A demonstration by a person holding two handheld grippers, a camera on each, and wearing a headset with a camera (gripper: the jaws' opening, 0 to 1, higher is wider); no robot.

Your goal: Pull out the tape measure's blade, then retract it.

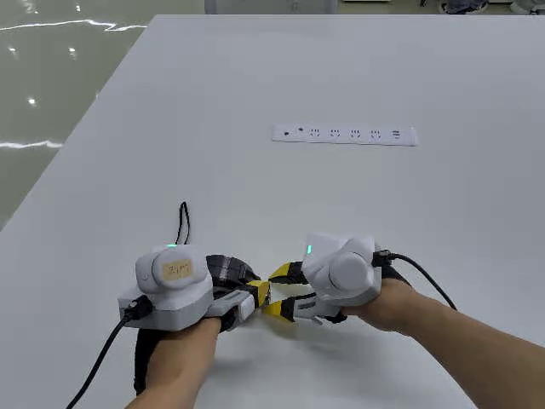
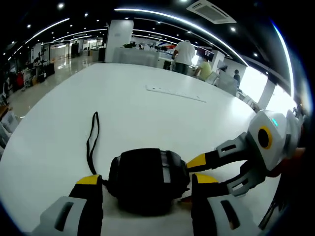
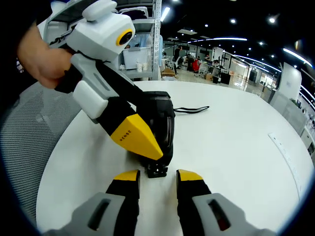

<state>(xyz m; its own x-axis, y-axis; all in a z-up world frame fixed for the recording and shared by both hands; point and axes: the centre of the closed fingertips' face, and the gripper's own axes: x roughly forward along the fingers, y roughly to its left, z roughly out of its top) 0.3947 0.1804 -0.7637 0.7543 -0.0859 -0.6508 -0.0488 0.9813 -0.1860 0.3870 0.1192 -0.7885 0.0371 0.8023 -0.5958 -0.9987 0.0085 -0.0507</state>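
A black tape measure [image 1: 223,269] lies on the white table [image 1: 255,102], and my left gripper [image 1: 243,283] is shut on its body. In the left gripper view the case [image 2: 147,179] sits between the two yellow-tipped jaws. Its black wrist strap [image 1: 181,223] trails away over the table. My right gripper [image 1: 277,290] faces the left one, open, its yellow tips just short of the case. In the right gripper view the small dark blade hook [image 3: 156,171] pokes out of the case [image 3: 162,123], right in front of the gap between my right gripper [image 3: 157,176] jaws.
A white power strip [image 1: 345,134] lies flat further back on the table. The table's left edge [image 1: 94,94] drops to a glossy floor. A grey mesh chair [image 3: 29,142] stands by the near edge. People [image 2: 184,54] stand far behind the table.
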